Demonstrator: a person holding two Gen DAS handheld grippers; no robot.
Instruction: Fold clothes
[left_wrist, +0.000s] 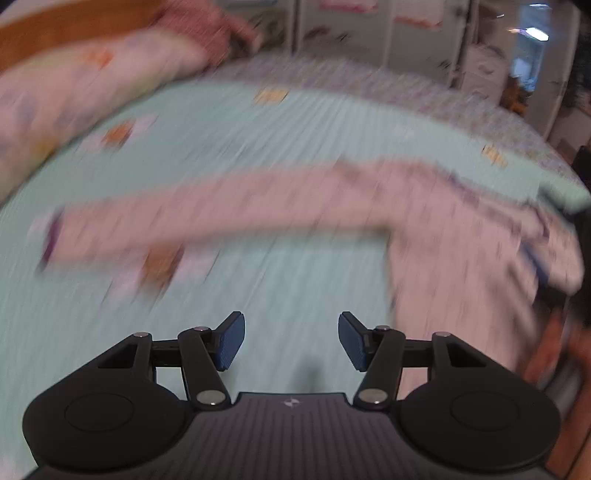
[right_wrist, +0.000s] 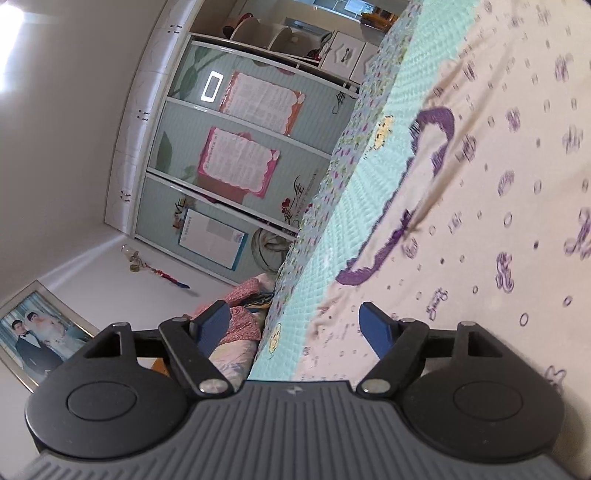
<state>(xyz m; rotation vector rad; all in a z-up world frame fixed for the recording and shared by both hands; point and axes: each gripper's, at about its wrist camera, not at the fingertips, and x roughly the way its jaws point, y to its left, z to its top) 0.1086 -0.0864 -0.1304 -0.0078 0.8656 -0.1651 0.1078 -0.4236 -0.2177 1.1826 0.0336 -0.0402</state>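
A pale pink garment (left_wrist: 461, 236) with purple print lies spread on a mint-green bedspread (left_wrist: 229, 136). One long sleeve (left_wrist: 192, 218) with a purple cuff stretches left across the blurred left wrist view. My left gripper (left_wrist: 291, 339) is open above bare bedspread, short of the sleeve, with nothing between its blue pads. In the right wrist view the picture is rolled sideways, and the same garment (right_wrist: 517, 192) with its purple neckline (right_wrist: 436, 122) fills the right side. My right gripper (right_wrist: 295, 325) is open wide at the garment's edge, gripping nothing.
A pink patterned quilt or pillow (left_wrist: 92, 81) lies at the far left of the bed. A wardrobe (right_wrist: 236, 147) with sliding doors and pinned posters stands past the bed. A framed photo (right_wrist: 40, 332) leans against the wall. The bed's edge (right_wrist: 314, 206) has a floral border.
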